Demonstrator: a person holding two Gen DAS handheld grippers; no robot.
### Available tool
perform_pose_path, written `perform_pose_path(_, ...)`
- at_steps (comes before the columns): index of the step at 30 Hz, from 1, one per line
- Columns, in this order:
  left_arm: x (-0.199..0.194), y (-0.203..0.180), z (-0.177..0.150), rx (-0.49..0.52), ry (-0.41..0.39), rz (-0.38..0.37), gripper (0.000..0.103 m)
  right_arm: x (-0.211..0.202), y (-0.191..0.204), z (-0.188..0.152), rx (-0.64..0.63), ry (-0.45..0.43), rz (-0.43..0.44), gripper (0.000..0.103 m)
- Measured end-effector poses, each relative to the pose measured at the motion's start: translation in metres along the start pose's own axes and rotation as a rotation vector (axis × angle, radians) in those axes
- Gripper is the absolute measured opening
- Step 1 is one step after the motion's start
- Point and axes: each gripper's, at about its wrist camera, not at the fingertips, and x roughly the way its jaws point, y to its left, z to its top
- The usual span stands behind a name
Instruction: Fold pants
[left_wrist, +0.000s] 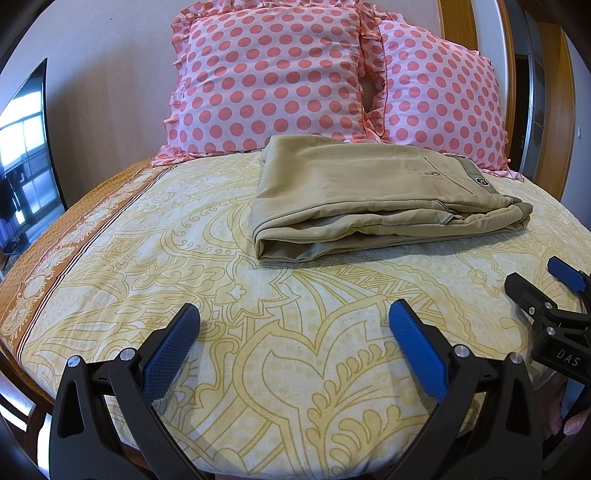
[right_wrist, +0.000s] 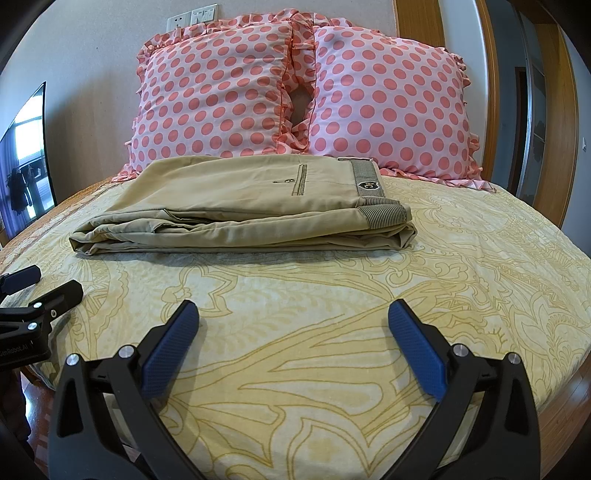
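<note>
Tan pants (left_wrist: 369, 195) lie folded in a flat stack on the bed, waistband with a dark badge at the right; they also show in the right wrist view (right_wrist: 236, 206). My left gripper (left_wrist: 293, 317) is open and empty, low over the bedspread, well short of the pants. My right gripper (right_wrist: 293, 317) is open and empty, also in front of the pants. The right gripper shows at the right edge of the left wrist view (left_wrist: 535, 280). The left gripper shows at the left edge of the right wrist view (right_wrist: 44, 284).
Yellow patterned bedspread (left_wrist: 258, 288) covers the bed. Two pink polka-dot pillows (left_wrist: 273, 77) (left_wrist: 443, 96) stand against the wall behind the pants. A dark TV screen (left_wrist: 26, 155) is at the left. A wooden door frame (right_wrist: 495, 85) is at the right.
</note>
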Motion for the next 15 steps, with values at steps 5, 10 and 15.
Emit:
perform_pose_path(5,0.0003,0.0,-0.0002,0.0,0.001,0.0,0.102,0.0,0.0001,0.0,0.0,0.0,0.0,0.101)
perform_pose_path(10,0.0007,-0.0009,0.0034,-0.003,0.021,0.006,0.102,0.0,0.0001,-0.0002,0.001,0.0,-0.001,0.101)
perform_pose_path(15,-0.0007,-0.0014,0.0046,-0.004,0.022,0.008,0.102,0.0,-0.0002,-0.0003,0.0,0.0,0.0,0.101)
